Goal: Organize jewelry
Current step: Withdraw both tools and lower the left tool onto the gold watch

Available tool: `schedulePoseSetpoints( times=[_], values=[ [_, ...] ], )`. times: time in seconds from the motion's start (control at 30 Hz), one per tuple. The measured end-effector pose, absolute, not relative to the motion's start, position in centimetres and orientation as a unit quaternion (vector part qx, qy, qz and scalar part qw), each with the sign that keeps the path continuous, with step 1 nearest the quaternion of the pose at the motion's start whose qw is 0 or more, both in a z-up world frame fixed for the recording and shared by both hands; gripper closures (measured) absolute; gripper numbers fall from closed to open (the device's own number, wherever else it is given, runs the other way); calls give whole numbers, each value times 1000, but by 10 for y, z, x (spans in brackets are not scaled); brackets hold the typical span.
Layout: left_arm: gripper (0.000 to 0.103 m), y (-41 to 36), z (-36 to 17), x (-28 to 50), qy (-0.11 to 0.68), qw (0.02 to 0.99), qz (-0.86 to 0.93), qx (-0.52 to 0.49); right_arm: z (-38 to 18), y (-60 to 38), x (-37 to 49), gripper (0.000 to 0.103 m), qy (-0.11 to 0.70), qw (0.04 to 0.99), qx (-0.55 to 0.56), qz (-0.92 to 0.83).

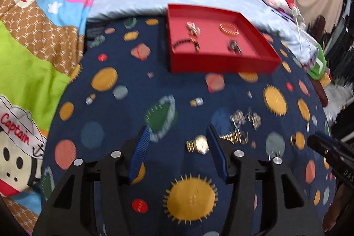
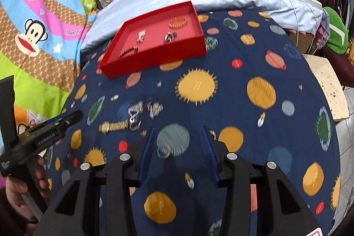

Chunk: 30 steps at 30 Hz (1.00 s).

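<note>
- "Captain" can be read in red on the white hat of the monkey on the cartoon blanket [image 1: 21, 134].
- "GenRobot.AI" is printed in white on the left tool [image 2: 47, 137], seen from the right wrist.
- "DAS" is made out on the right tool [image 1: 345, 171]; the rest is cut off.

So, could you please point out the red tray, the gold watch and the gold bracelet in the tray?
red tray [image 1: 221, 62], left wrist view, near wall.
gold watch [image 2: 104, 127], right wrist view, dial.
gold bracelet [image 2: 178, 22], right wrist view, beaded band.
</note>
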<state>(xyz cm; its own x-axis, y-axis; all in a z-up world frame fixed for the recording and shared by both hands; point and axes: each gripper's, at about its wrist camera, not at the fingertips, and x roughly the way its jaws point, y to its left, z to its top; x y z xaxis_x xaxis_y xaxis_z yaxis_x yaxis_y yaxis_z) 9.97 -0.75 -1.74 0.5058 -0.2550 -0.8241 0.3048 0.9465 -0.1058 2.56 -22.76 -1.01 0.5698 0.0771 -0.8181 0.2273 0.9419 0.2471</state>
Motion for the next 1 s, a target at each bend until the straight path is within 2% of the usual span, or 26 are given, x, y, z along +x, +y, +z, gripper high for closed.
schedulePoseSetpoints(
  times=[0.1, 0.37, 0.43, 0.5, 0.53, 0.73, 1.0],
  values=[
    [47, -13, -28, 92, 468, 863, -186, 36, -14, -222, 21, 61, 469, 868, 162, -40],
    [47, -29, -51, 95, 433, 852, -279, 90, -15, -216, 19, 61, 470, 867, 163, -36],
    [48, -34, -56, 98, 429, 848, -294, 102, -14, -217, 19, 61, 470, 866, 164, -37],
    [56, -37, -59, 98, 426, 842, -312, 108, -15, -218, 19, 61, 471, 865, 167, -40],
    [56, -38, -62, 98, 427, 838, -322, 109, -15, -218, 19, 61, 472, 864, 169, -39],
    [57, -41, -69, 84, 430, 828, -339, 122, -18, -217, 18, 61, 475, 862, 172, -40],
    [57, -38, -68, 75, 445, 835, -313, 87, -21, -212, 20, 61, 480, 860, 169, -32]
  ],
)
